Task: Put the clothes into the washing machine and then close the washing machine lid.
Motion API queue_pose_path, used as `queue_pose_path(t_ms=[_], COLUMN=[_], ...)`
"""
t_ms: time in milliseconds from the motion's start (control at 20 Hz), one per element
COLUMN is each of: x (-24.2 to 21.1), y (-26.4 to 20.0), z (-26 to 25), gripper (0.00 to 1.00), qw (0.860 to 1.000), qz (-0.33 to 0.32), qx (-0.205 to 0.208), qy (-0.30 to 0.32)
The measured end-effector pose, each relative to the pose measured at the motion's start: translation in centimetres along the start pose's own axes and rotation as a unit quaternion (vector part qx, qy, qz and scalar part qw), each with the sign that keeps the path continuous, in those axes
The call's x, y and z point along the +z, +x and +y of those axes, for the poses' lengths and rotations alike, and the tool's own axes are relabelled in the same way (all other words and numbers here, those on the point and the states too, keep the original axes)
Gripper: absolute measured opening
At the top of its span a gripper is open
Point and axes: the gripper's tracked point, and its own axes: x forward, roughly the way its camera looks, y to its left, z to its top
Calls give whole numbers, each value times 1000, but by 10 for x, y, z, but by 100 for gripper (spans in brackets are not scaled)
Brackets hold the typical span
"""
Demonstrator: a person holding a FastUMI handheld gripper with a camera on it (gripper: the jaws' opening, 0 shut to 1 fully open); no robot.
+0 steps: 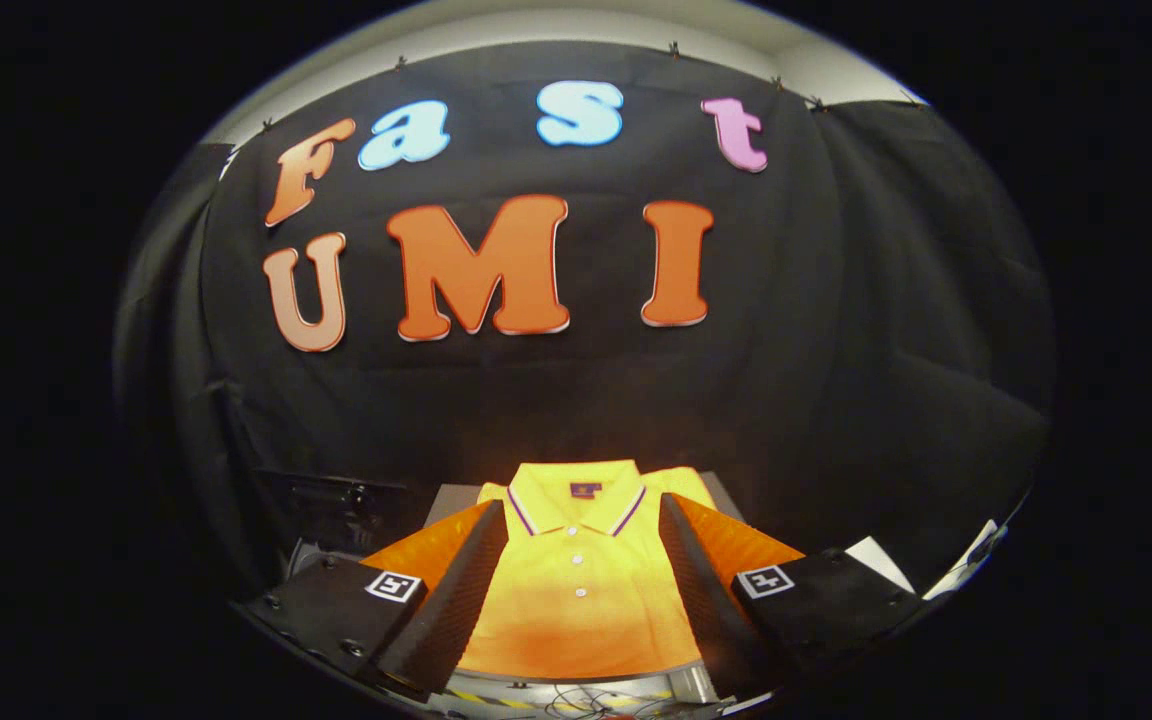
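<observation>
A folded yellow polo shirt (576, 570) lies flat on a grey surface (446, 497), collar pointing away from me, with a striped collar edge and white buttons down the placket. My gripper (581, 515) hovers over it, open, its two fingers spread to either side of the shirt's chest. One finger (466, 580) stands left of the placket, the other on the right. Nothing is held between them. I cannot tell whether the fingers touch the cloth.
The black booth wall rises close behind the shirt. A dark object (336, 500) sits left of the grey surface. White sheets (881, 563) lie to the right, past the right finger. Cables (576, 700) show below the shirt's near edge.
</observation>
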Motion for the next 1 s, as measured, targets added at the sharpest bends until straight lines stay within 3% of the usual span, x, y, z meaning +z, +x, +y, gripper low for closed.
queue_pose_path(t_ms=[150, 400, 500, 650, 800, 1000], x=[-20, -66, -80, -104, -122, -122], y=[47, 86, 99, 111, 116, 117], z=[7, 14, 2, -12, -8, -8], gripper=[99, 100, 100, 100, 100, 100], qw=[998, 987, 983, 973, 964, 964], qz=[58, 155, 184, 229, 265, 266], qx=[5, 14, -5, -23, -16, -12], qy=[15, 35, 29, 16, 23, 12])
